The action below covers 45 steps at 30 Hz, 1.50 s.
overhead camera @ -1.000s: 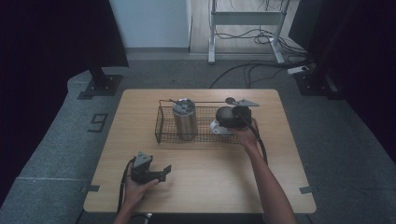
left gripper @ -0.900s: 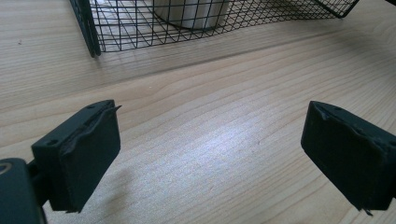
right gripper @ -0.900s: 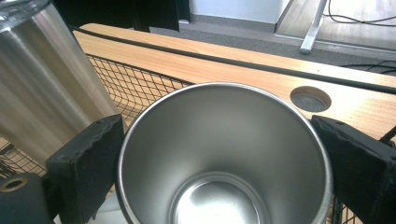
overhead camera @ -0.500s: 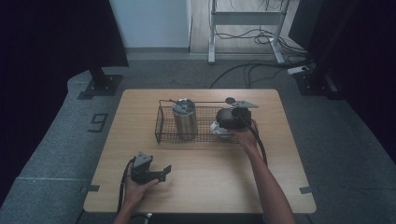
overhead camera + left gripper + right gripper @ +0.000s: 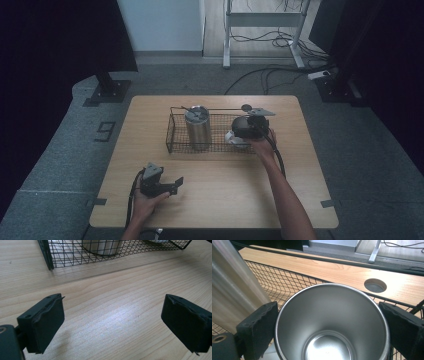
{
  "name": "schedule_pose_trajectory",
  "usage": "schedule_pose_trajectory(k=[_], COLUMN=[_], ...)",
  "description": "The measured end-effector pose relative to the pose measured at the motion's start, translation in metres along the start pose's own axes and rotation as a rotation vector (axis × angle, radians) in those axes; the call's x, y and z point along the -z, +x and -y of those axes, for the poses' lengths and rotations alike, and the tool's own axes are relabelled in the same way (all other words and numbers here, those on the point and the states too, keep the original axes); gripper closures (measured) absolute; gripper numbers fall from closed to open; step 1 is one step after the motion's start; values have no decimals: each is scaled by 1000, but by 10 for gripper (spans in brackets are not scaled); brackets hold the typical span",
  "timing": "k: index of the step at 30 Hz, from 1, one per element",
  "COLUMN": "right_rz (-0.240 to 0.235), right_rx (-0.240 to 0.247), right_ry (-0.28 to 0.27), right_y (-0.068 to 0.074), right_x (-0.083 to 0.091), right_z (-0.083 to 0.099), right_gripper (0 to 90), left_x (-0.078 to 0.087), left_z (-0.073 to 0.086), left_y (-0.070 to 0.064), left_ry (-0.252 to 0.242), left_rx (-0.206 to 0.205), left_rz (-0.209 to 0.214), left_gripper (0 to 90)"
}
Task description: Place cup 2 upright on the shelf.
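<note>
- We see the right hand-held gripper [image 5: 329, 325] spread around a steel cup [image 5: 332, 322] inside the wire basket [image 5: 175, 135] (right end).
- The left hand-held gripper [image 5: 112, 325] rests spread near the surface's [image 5: 225, 200] front-left corner.

1. The left gripper [image 5: 172, 186] lies low near the table's front edge, held in the left hand [image 5: 145, 202], jaws spread wide.
2. The right gripper [image 5: 236, 136] reaches forward on an outstretched forearm, jaws parted.

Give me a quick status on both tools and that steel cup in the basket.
Left tool open, low over bare table. Right tool astride steel cup, jaws at its rim, grip unclear. Cup inside wire basket, tall canister close beside.
</note>
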State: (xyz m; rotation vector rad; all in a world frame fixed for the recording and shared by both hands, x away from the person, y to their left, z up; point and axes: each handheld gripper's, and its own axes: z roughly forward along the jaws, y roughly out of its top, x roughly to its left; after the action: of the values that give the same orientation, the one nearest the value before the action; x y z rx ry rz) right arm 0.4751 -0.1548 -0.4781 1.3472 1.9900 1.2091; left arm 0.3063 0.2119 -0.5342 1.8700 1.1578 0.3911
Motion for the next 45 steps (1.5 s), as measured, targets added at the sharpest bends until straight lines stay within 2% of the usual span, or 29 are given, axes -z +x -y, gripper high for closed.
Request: schedule_pose_trajectory(k=[7, 19, 26, 36, 45], right_rz=[26, 26, 42, 29, -4], right_rx=[-3, 3, 16, -20, -44], right_ry=[16, 32, 63, 23, -71], right_y=[-1, -1, 2, -2, -5], right_x=[-2, -4, -2, 9, 27], right_z=[2, 2, -2, -7, -10], right_gripper=[56, 53, 42, 11, 10], left_x=[-1, -1, -1, -1, -1], left_z=[0, 1, 1, 1, 1], left_y=[0, -1, -1, -2, -2], left_ry=[2, 7, 11, 10, 9], left_rx=[-2, -4, -7, -8, -6], left_rz=[1, 4, 9, 10, 8], left_gripper=[49, 49, 49, 49, 49])
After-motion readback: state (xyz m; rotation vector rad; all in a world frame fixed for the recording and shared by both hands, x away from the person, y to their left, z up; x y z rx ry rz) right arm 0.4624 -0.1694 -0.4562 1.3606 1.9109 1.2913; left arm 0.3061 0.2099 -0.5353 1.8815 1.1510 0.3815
